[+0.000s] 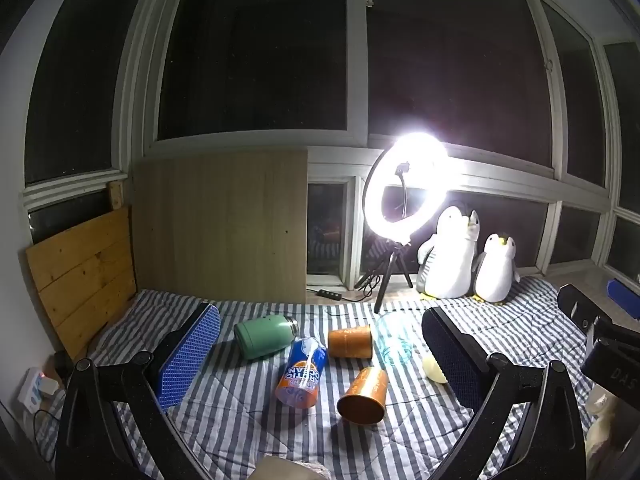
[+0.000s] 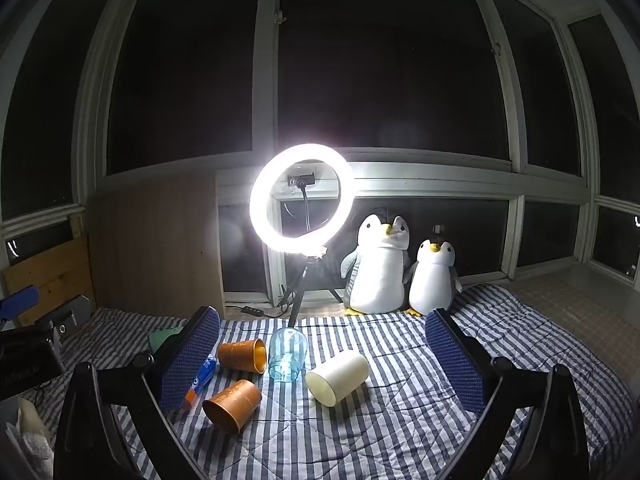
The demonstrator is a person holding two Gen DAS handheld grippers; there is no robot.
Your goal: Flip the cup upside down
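Observation:
Several cups lie on the striped bedspread (image 2: 400, 420). A near orange cup (image 1: 363, 396) (image 2: 232, 404) lies on its side, mouth toward me. A far orange cup (image 1: 350, 342) (image 2: 243, 355) lies on its side. A clear blue cup (image 1: 394, 340) (image 2: 287, 354) stands mouth down. A cream cup (image 2: 338, 376) lies on its side; only its edge (image 1: 434, 368) shows in the left wrist view. My left gripper (image 1: 320, 356) is open and empty above the cups. My right gripper (image 2: 322, 354) is open and empty, the cups between its fingers.
A green flask (image 1: 264, 336) and an orange-blue soda can (image 1: 302, 372) lie on the bedspread. A lit ring light on a tripod (image 2: 302, 200) and two plush penguins (image 2: 384, 268) stand at the window. Wooden boards (image 1: 84, 276) stand at the left.

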